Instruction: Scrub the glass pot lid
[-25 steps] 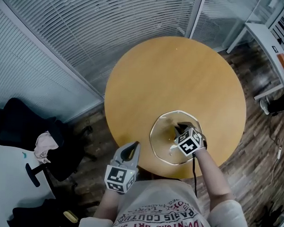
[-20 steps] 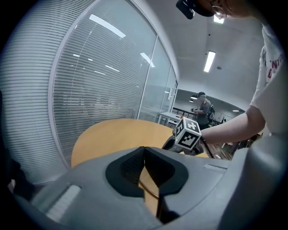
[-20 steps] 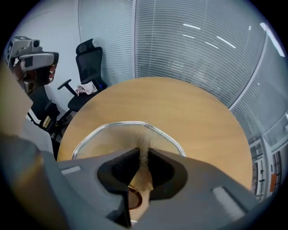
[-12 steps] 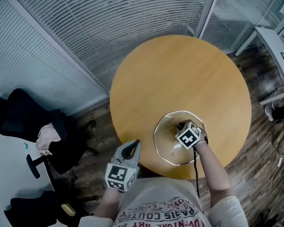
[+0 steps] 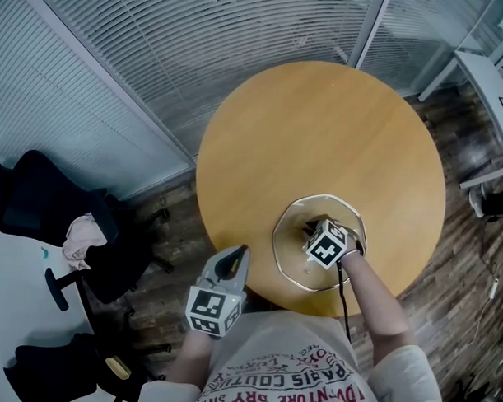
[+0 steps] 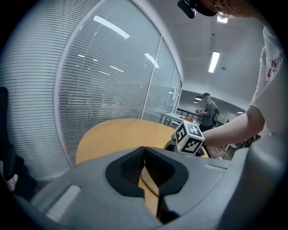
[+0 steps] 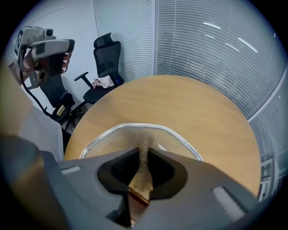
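Observation:
The glass pot lid (image 5: 289,257) lies flat on the round wooden table (image 5: 320,124), close to the edge nearest me. My right gripper (image 5: 314,229) is over the lid's middle, shut on a tan fibrous scrubber (image 7: 143,175) that presses down on the glass (image 7: 112,137). The lid's metal rim shows all round the jaws in the right gripper view. My left gripper (image 5: 240,255) hovers off the table's near edge, left of the lid, jaws shut with nothing between them (image 6: 144,150). It looks towards the right gripper's marker cube (image 6: 189,137).
Black office chairs (image 5: 37,213) stand on the floor left of the table. Glass walls with blinds (image 5: 199,38) run behind it. A white side table (image 5: 487,72) is at the far right. A person (image 6: 207,110) stands far off in the left gripper view.
The right gripper has slid a little to the left across the lid with the scrubber. The left gripper has stayed where it was.

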Action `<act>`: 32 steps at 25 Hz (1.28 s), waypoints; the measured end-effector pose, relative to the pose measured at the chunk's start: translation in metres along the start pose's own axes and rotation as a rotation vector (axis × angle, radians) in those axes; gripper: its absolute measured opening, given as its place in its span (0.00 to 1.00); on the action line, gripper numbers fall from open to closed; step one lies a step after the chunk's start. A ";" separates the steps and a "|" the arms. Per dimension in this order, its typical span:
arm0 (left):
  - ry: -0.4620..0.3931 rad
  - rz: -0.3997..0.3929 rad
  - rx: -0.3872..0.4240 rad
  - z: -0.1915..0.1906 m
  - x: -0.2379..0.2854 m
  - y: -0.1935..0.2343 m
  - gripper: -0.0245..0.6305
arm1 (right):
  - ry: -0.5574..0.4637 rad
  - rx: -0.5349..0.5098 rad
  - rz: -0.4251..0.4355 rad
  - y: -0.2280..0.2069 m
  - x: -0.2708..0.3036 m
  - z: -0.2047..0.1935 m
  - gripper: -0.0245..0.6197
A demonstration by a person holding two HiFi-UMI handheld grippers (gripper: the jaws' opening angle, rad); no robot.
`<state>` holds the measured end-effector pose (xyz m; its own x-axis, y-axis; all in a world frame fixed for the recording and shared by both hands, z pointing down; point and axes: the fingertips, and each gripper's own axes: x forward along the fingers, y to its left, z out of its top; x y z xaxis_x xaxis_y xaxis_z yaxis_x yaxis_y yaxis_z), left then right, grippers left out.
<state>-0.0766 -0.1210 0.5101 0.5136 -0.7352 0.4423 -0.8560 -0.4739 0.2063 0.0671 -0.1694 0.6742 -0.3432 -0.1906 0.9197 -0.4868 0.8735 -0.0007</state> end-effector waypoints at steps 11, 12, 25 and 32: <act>-0.009 0.013 -0.024 -0.004 -0.014 0.001 0.05 | 0.049 -0.185 0.060 0.044 0.005 0.006 0.13; -0.008 0.014 -0.024 -0.005 -0.015 0.001 0.05 | 0.052 -0.194 0.064 0.048 0.005 0.007 0.13; -0.004 0.004 -0.033 -0.023 -0.034 -0.010 0.05 | 0.075 -0.365 -0.030 0.086 0.003 -0.017 0.13; 0.003 -0.014 -0.032 -0.032 -0.039 -0.027 0.05 | 0.055 -0.343 -0.021 0.097 -0.007 -0.042 0.13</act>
<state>-0.0748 -0.0641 0.5152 0.5257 -0.7268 0.4421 -0.8500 -0.4688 0.2402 0.0559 -0.0647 0.6837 -0.2873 -0.1941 0.9380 -0.1917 0.9711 0.1422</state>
